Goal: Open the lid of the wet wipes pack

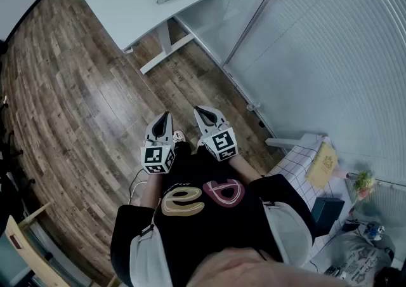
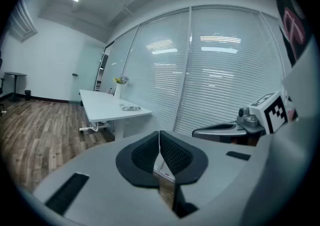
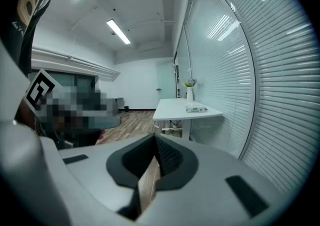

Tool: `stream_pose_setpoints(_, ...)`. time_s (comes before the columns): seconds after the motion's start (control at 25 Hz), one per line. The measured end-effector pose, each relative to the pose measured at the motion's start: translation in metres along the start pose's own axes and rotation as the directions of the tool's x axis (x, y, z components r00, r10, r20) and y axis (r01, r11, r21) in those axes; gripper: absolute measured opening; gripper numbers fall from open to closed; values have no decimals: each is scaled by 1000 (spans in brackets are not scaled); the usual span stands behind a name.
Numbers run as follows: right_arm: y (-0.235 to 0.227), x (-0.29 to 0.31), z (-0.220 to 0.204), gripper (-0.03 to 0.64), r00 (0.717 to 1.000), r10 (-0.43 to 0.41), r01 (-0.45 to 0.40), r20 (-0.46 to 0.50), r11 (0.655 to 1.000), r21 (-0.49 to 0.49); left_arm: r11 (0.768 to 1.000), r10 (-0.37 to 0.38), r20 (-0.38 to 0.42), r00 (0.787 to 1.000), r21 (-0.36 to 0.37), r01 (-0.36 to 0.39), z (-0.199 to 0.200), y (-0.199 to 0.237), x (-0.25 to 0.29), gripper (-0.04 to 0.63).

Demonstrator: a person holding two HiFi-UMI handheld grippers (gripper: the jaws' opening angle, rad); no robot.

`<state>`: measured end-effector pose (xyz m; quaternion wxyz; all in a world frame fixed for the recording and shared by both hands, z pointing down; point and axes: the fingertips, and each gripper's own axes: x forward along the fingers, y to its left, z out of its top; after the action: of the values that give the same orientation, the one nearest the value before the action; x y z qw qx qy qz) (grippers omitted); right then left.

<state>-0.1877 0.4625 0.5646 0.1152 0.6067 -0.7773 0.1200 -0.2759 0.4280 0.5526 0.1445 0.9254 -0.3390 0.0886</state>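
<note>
It looks like an office, a sparse meeting room of sorts. A long wall of glass panels with closed white horizontal blinds (image 1: 330,57) runs down one side. A plain white rectangular table on white metal legs (image 1: 120,0) stands on grey-brown wood-plank flooring (image 1: 76,101). Long fluorescent strip lights (image 3: 118,31) are set in the white ceiling, and a small white vase of flowers (image 3: 189,90) stands at the table's far end.
</note>
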Motion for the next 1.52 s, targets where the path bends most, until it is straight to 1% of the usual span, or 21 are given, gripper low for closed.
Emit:
stream_pose_setpoints(0.4, 4, -7, -1, 9, 1000, -4, 4, -7, 1000, -10, 1000, -8, 0, 1000, -12, 8, -3, -5, -5, 18)
stream_pose_setpoints(0.68, -2, -7, 3, 11, 999, -28, 27, 25, 998, 48, 999, -51, 3, 999, -17, 51, -1, -7, 4, 18)
stream_pose_setpoints(0.88, -8, 5, 3, 12, 998, -61, 59, 29, 995, 81, 997, -79, 7, 997, -9, 79, 3, 5, 14, 18)
stream_pose_setpoints(1.08, -7, 21, 8, 14, 995, -94, 90, 38, 992, 93, 995, -104, 12, 995, 4, 103, 10, 25, 22, 18)
stream_pose_setpoints(1.28, 3, 42, 15, 14, 993, -113, 109, 41, 990, 95, 989, -144, 9, 990, 24, 144, 18, 46, 28, 18)
stream_pose_setpoints(1.52, 12, 56, 15, 14, 990, -138, 135, 26, 986, 99, 987, -156, -5, 988, 22, 156, 18, 69, 30, 18)
